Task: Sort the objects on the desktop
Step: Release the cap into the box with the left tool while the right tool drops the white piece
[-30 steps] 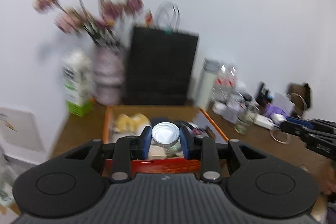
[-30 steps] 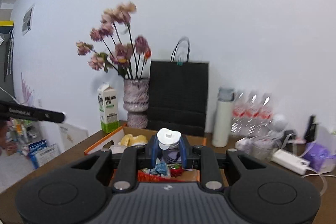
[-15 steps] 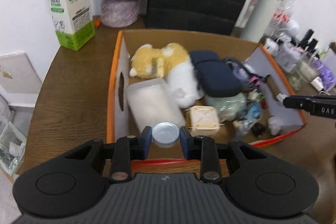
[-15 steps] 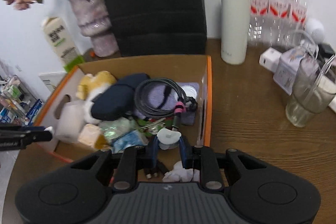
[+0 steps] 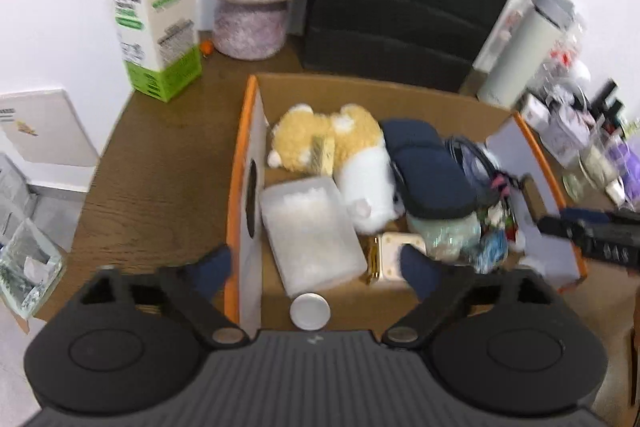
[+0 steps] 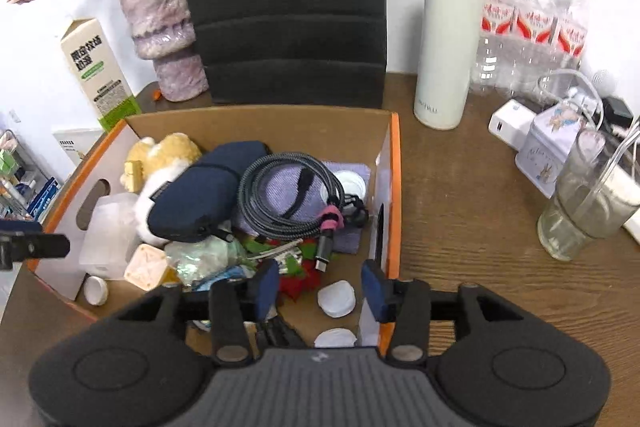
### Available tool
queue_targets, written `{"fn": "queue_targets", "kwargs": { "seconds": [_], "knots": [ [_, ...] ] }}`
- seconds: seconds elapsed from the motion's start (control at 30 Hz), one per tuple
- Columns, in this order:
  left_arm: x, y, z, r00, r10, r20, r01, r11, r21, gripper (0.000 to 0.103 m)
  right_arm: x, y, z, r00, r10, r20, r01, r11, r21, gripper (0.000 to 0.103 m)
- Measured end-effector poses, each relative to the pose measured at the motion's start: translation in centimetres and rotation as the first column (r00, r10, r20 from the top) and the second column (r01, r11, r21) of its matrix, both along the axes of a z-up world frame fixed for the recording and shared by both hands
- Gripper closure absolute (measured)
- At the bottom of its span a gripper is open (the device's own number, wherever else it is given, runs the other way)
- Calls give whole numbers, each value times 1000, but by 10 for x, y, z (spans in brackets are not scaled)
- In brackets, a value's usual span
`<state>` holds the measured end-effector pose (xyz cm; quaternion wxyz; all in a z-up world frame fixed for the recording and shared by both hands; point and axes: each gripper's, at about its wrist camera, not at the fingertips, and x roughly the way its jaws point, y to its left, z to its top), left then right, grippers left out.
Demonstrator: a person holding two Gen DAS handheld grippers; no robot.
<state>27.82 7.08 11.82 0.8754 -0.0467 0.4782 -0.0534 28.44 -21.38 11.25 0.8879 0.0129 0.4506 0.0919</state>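
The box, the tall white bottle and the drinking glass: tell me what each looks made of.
Box: corrugated cardboard, matte brown inside, orange-printed edges, a punched handle hole. Tall white bottle: probably coated metal or plastic with a satin cream finish and grey cap; the look leaves it open. Drinking glass: clear glass, see-through with glossy highlights.

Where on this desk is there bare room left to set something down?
Bare wood lies left of the cardboard box, in front of the milk carton, and between the box's right wall and the drinking glass, in front of the white flask. The box is crammed, bare only near the small round lid. The far right corner is crowded.
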Motion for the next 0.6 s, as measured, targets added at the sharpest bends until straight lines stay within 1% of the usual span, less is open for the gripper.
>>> {"fn": "queue_targets", "kwargs": {
  "seconds": [0.03,0.07,0.1,0.13,0.17,0.2,0.23,0.3,0.33,0.4,0.43,0.5,0.6],
  "knots": [
    [-2,-2,4,1000,11,13,-11,1000,12,4,-2,2,5,1000,0,7,0,1000,-2,47],
    [-3,-5,6,1000,10,16,-11,1000,21,3,-4,3,10,1000,-3,18,3,1000,-1,45],
    [-4,-8,8,1000,8,16,-8,1000,24,2,-7,5,16,999,-6,31,6,1000,-2,39],
    [-6,-11,11,1000,10,15,-10,1000,24,0,-9,6,20,999,-9,41,9,1000,-3,31],
    [-8,-14,12,1000,18,19,-18,1000,23,0,-12,8,25,998,-15,57,16,1000,-3,26],
    [-11,-17,14,999,25,26,-26,999,29,0,-16,9,30,996,-30,84,29,1000,3,16],
    [-14,-20,15,999,27,36,-29,999,38,0,-20,10,33,993,-44,113,43,999,12,13],
    [-24,-28,20,995,33,89,-40,996,74,0,-30,13,39,985,-63,160,60,998,24,13],
    [-31,-32,23,990,41,137,-55,994,94,0,-33,14,40,984,-64,167,60,998,26,13],
    [-50,-39,30,967,33,251,-67,990,127,0,-45,16,44,978,-57,201,50,998,41,13],
    [-57,-42,33,958,16,285,-58,989,138,0,-51,17,46,974,-51,223,42,998,44,13],
    [-69,-48,37,946,-12,323,-40,987,153,0,-65,23,50,958,-37,283,28,999,34,13],
    [-83,-54,40,938,-28,346,-23,990,142,0,-86,33,55,932,-8,362,7,1000,5,13]
  ]
}}
